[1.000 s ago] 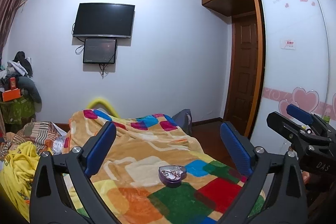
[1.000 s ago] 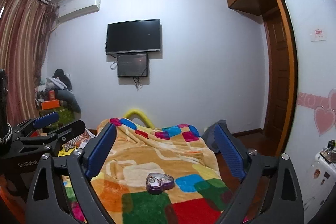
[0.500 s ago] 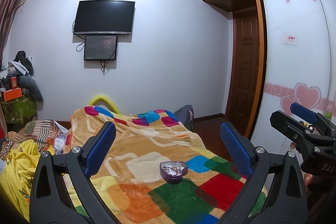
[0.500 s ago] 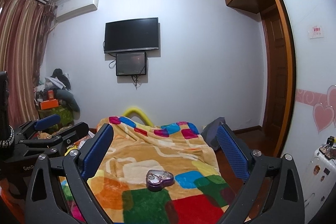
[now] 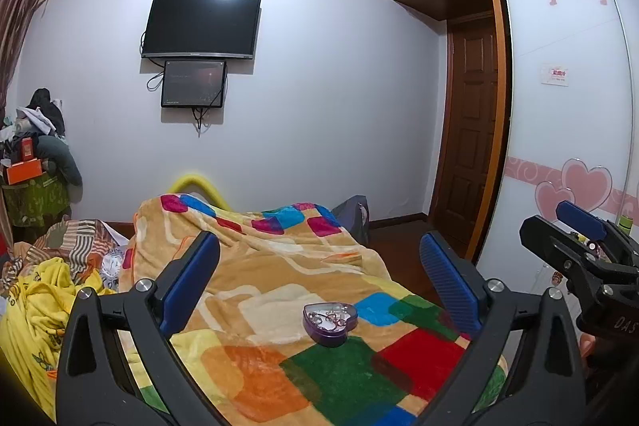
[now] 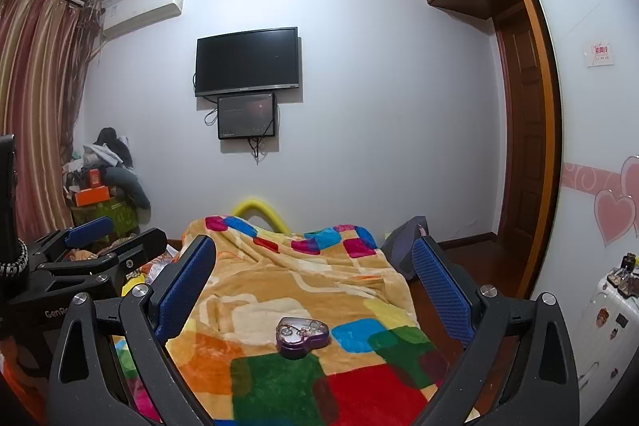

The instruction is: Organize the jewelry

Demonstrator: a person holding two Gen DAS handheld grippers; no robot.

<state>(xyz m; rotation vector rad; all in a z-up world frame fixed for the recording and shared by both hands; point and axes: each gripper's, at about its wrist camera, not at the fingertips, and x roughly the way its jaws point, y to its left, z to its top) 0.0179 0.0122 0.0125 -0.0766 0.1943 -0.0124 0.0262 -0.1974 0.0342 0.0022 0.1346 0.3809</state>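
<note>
A purple heart-shaped jewelry box (image 5: 329, 322) lies on the colourful blanket (image 5: 279, 266), with thin chains showing in its top. It also shows in the right wrist view (image 6: 302, 336). My left gripper (image 5: 319, 276) is open and empty, held above and short of the box. My right gripper (image 6: 313, 274) is open and empty too, also short of the box. The right gripper shows at the right edge of the left wrist view (image 5: 579, 246). The left gripper shows at the left of the right wrist view (image 6: 96, 246).
The bed fills the foreground; yellow and striped bedding (image 5: 44, 290) lies bunched at its left. A television (image 5: 199, 26) hangs on the far wall. A wardrobe with heart stickers (image 5: 567, 146) and a wooden door (image 5: 471, 130) stand to the right. A cluttered stand (image 6: 100, 194) stands at the left wall.
Both grippers have drifted slightly, so the box sits a little lower and nearer in each view. Both stay open and empty.
</note>
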